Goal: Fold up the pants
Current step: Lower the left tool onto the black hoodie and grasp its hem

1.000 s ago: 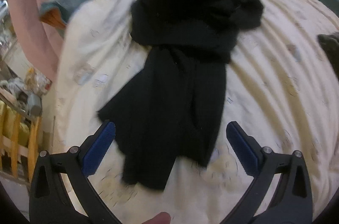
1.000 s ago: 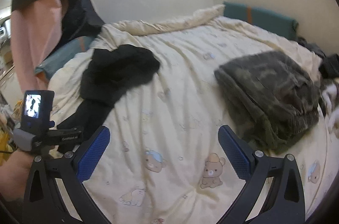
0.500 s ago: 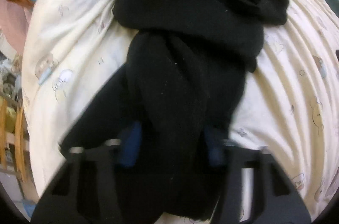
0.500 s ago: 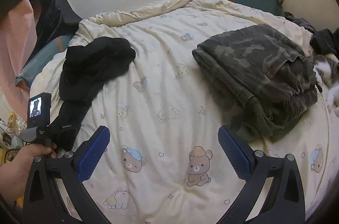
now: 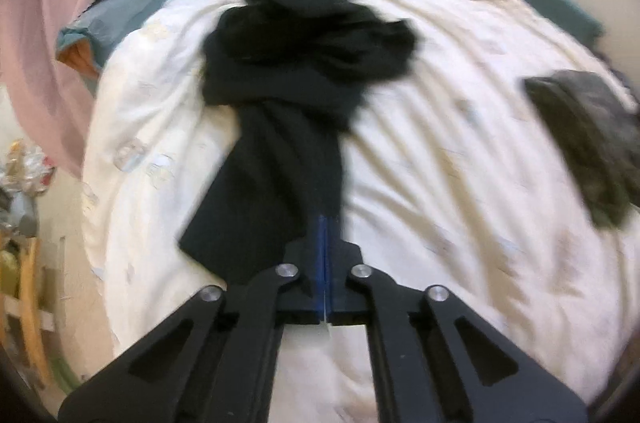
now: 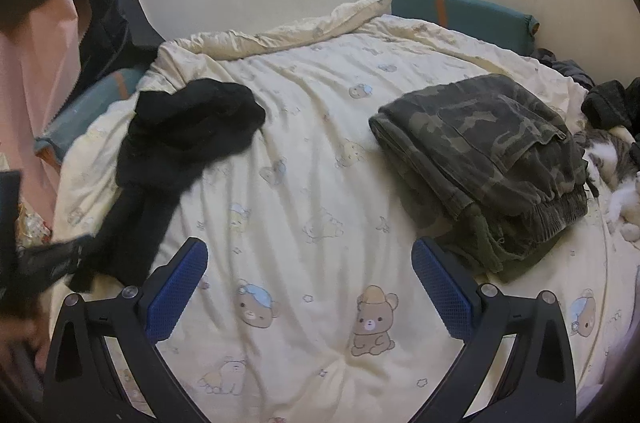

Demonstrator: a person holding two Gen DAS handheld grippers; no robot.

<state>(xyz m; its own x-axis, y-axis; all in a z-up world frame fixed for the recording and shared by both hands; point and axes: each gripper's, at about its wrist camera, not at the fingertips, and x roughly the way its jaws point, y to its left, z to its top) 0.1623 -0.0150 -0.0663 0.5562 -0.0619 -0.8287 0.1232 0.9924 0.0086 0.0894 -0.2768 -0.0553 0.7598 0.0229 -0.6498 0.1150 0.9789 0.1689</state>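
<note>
Black crumpled fabric pants [image 5: 280,95] lie left of centre on the cream bear-print bed [image 6: 320,223]; the left hand-held gripper [image 5: 325,235], angled down, pinches their leg end. The right hand-held gripper [image 6: 310,287] hovers spread, empty.

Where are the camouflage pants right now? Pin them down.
In the right wrist view, the folded camouflage pants lie on the right side of the bear-print duvet, beside the cat and well apart from the black pants on the left.
</note>
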